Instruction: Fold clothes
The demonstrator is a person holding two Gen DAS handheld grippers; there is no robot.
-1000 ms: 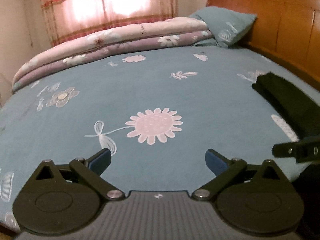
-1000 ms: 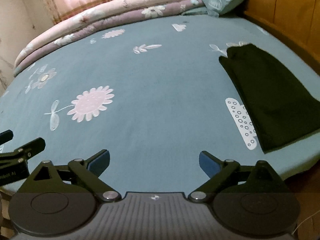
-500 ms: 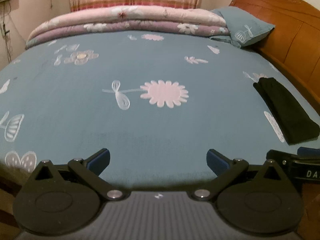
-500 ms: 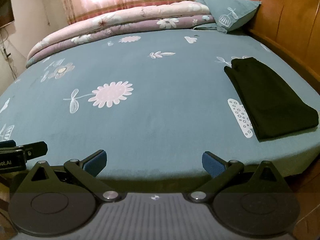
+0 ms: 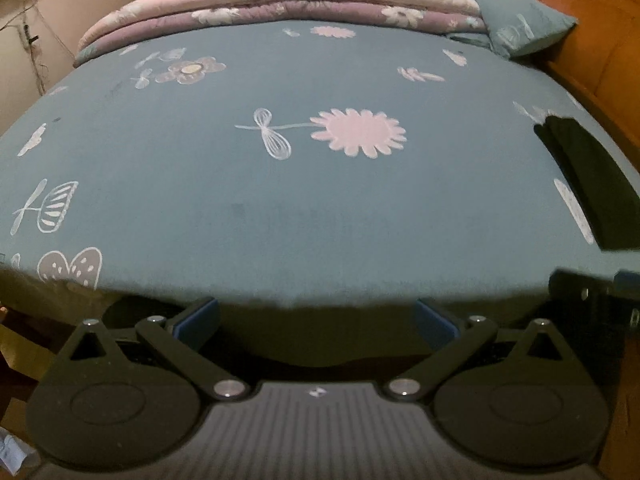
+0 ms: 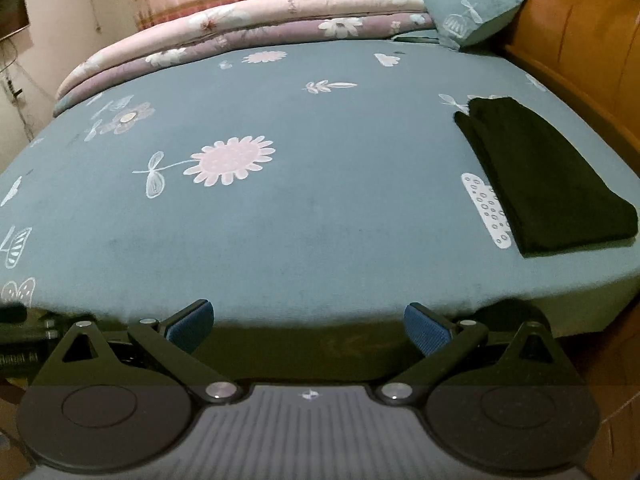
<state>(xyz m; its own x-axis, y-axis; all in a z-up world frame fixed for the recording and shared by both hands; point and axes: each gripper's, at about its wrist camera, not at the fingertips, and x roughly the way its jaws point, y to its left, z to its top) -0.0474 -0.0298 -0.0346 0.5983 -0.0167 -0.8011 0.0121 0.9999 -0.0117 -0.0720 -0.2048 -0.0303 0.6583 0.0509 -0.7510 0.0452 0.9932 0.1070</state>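
Note:
A black folded garment (image 6: 548,176) lies flat on the right side of the bed, near the wooden side rail; it also shows at the right edge of the left wrist view (image 5: 592,184). My left gripper (image 5: 316,322) is open and empty, held off the foot edge of the bed. My right gripper (image 6: 308,326) is open and empty, also back from the foot edge, left of the garment. Part of the right gripper (image 5: 592,296) shows at the right in the left wrist view.
The bed has a blue flowered sheet (image 6: 320,208). A rolled pink and purple quilt (image 6: 248,28) and a blue pillow (image 6: 468,4) lie at the far end. A wooden headboard (image 6: 580,32) runs along the right.
Both grippers have pulled back from above the sheet to beyond the foot edge of the bed. The black garment stays where it was. Both stay open.

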